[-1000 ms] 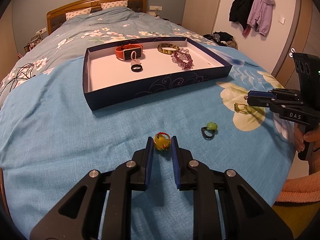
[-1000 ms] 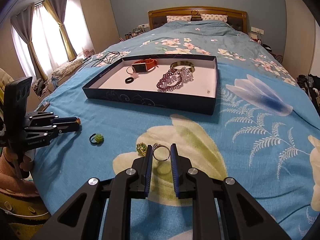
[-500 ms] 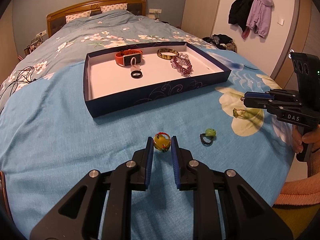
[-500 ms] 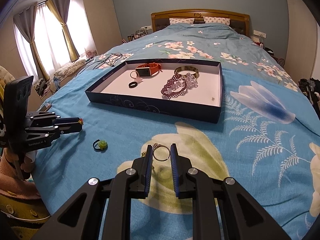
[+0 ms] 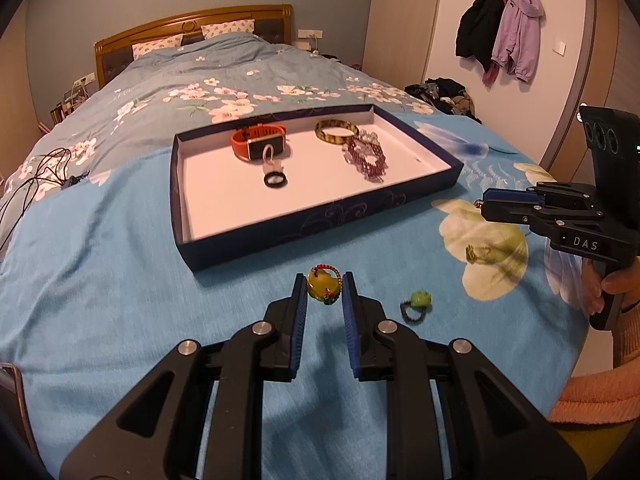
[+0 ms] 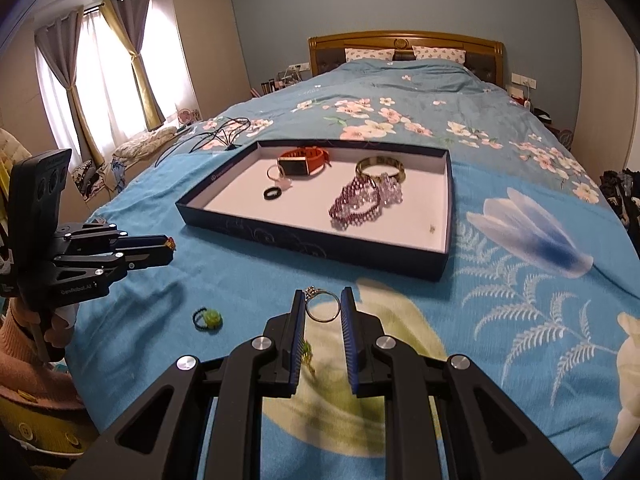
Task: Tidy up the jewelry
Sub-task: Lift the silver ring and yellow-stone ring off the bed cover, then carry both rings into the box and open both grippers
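Left claw (image 5: 324,290) clenched on a glossy yellow charm ring (image 5: 323,288) with red-green beading, above the blue bedspread (image 5: 120,280). Right claw (image 6: 323,309) pinches a thin metal ring (image 6: 322,307), stone-topped. Both hover short of the navy tray (image 6: 320,246).

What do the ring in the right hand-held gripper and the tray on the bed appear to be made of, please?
The thin silvery ring with a small stone looks like polished metal: it glints and is wire-thin. The shallow dark-blue tray with a white inside seems to be printed cardboard, a matte box lid with thin straight walls.
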`<action>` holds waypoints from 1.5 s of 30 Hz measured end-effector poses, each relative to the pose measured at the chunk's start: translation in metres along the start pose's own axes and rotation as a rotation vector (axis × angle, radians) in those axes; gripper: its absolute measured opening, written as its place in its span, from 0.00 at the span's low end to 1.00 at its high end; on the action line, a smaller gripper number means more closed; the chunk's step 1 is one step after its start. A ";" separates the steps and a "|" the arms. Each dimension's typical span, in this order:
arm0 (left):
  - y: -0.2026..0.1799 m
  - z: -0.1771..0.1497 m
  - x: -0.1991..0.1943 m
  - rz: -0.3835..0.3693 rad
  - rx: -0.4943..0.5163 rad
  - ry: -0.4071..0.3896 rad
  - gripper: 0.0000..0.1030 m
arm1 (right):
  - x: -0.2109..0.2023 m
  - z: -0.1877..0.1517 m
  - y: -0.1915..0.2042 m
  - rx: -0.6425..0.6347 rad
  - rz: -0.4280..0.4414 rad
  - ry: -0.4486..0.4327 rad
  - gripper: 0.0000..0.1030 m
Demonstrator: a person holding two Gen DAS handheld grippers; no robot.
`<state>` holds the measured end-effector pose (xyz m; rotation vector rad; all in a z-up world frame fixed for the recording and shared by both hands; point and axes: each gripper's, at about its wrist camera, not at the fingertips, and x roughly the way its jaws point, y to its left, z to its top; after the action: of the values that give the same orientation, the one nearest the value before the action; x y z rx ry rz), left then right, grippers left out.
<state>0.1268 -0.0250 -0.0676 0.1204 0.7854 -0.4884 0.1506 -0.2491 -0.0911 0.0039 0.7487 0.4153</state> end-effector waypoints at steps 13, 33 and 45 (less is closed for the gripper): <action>0.007 0.037 0.002 0.013 -0.008 -0.048 0.17 | 0.008 0.032 -0.002 -0.005 0.013 -0.053 0.15; 0.021 0.065 0.023 0.058 -0.039 -0.072 0.17 | 0.036 0.057 -0.017 0.044 0.015 -0.046 0.15; 0.029 0.074 0.046 0.085 -0.047 -0.053 0.17 | 0.058 0.061 -0.024 0.060 0.004 -0.004 0.15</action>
<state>0.2158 -0.0380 -0.0498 0.0961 0.7360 -0.3909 0.2374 -0.2412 -0.0881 0.0623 0.7569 0.3967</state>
